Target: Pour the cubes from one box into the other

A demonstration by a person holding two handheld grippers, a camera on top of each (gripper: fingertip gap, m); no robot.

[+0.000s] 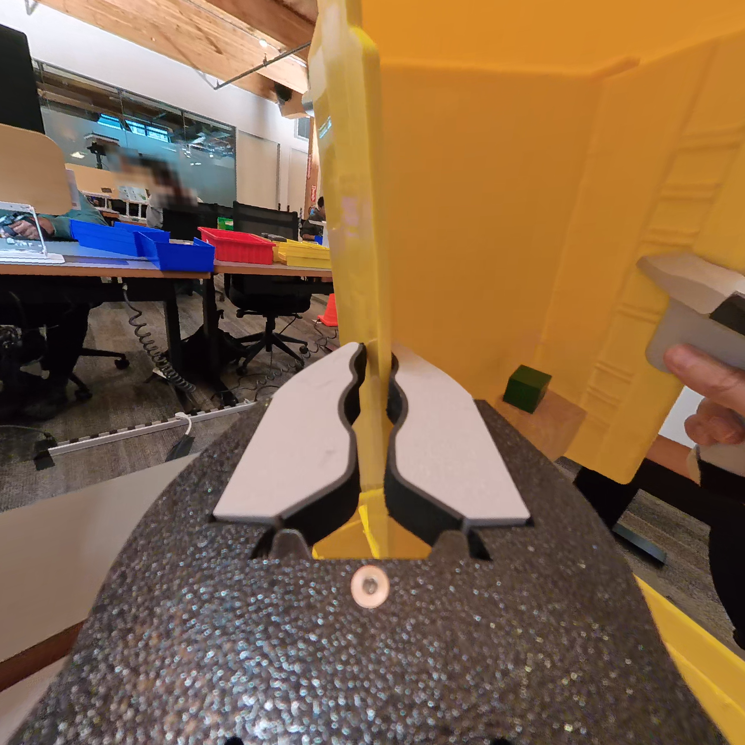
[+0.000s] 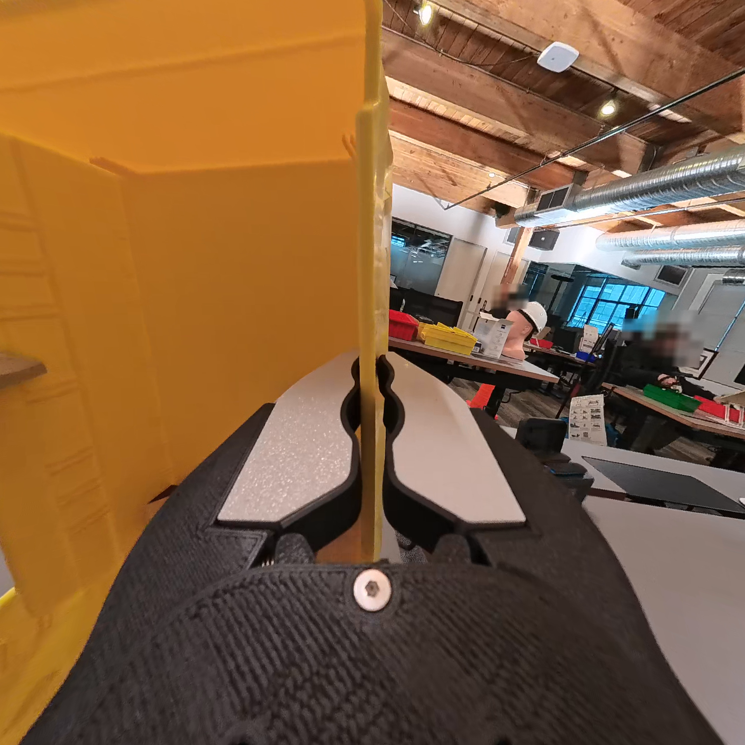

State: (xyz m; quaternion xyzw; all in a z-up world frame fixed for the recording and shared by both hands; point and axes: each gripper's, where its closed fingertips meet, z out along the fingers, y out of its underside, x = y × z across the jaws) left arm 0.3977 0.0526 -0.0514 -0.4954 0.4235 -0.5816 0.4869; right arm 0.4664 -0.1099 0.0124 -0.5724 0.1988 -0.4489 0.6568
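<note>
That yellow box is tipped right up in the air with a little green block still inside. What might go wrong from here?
The green cube sits at the low open edge of the yellow box; the receiving box is mostly out of view, so it could tumble past it.

Each gripper, left and right, pinches only a thin side wall, so the tilted box might slip or twist in the jaws.

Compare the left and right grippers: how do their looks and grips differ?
The left gripper has a speckled, glittery black body; the right gripper has a matte, ribbed black one. In each gripper's own view, the yellow box spreads right of the left gripper and left of the right gripper. Shared: both are shut on a thin box wall, with grey fingers.
</note>
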